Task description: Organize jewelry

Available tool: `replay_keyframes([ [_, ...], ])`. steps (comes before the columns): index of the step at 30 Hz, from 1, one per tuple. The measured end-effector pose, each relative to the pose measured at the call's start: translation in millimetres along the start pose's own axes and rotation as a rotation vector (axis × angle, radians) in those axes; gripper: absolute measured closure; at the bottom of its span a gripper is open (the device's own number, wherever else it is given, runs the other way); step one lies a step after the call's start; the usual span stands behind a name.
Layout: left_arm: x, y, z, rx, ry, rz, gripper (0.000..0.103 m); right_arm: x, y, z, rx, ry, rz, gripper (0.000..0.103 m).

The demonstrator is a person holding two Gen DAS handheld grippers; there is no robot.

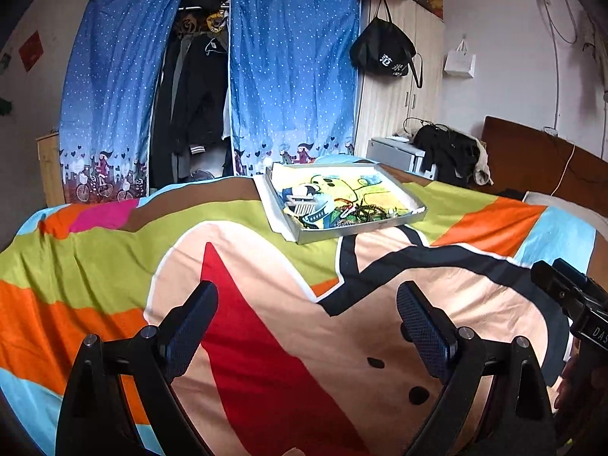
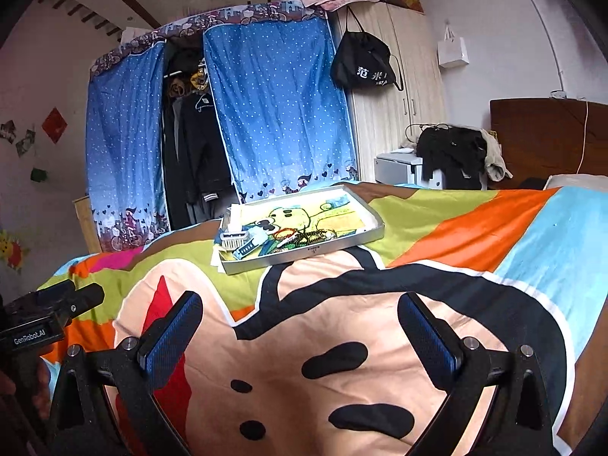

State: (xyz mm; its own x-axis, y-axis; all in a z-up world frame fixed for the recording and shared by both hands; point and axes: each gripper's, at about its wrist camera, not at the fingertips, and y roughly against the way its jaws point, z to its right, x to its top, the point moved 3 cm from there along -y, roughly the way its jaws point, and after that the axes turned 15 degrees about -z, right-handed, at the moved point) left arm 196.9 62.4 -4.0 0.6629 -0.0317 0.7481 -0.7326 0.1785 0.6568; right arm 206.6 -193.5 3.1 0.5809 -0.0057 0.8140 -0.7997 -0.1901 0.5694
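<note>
Jewelry (image 1: 364, 211) is sitting far off from me, heaped in the near end of a grey tray (image 1: 357, 230) on the bed, so I'm starting close in. My left gripper (image 1: 307, 326) is hanging over the bedspread (image 1: 266, 342) with its jaws spread wide and nothing between them. My right gripper (image 2: 300, 330) is doing the same, fully parted and carrying nothing, and I'm seeing its black body at the right edge of the left view. Both are hovering well short of the tray. Further out, beads and bracelets are lying tangled against the tray's front wall, with a white comb (image 2: 235, 241) and a blue strip (image 2: 247, 249) just beside them to the left; I can't tell the pieces apart at this range. Behind the bed, a blue curtain (image 1: 292, 76) is hanging partly open over dark clothes, and a black bag (image 2: 361, 62) is dangling from the wardrobe (image 2: 414, 87).
</note>
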Motion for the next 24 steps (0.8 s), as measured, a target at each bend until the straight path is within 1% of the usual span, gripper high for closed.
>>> replay_keyframes([
  [3, -6.6, -3.8, -0.8, 0.008, -0.005, -0.004, 0.011, -6.3, -4.4, -1.1, -0.01, 0.002, -0.011, 0.0],
  [10, -22.5, -20.2, -1.6, -0.003, -0.005, -0.051, 0.011, -17.8, -18.7, 2.2, -0.023, -0.018, -0.055, 0.0],
  [24, -30.6, -31.6, -5.0, -0.007, 0.0, -0.077, 0.011, -25.6, -32.5, 3.4, -0.022, -0.032, -0.105, 0.0],
])
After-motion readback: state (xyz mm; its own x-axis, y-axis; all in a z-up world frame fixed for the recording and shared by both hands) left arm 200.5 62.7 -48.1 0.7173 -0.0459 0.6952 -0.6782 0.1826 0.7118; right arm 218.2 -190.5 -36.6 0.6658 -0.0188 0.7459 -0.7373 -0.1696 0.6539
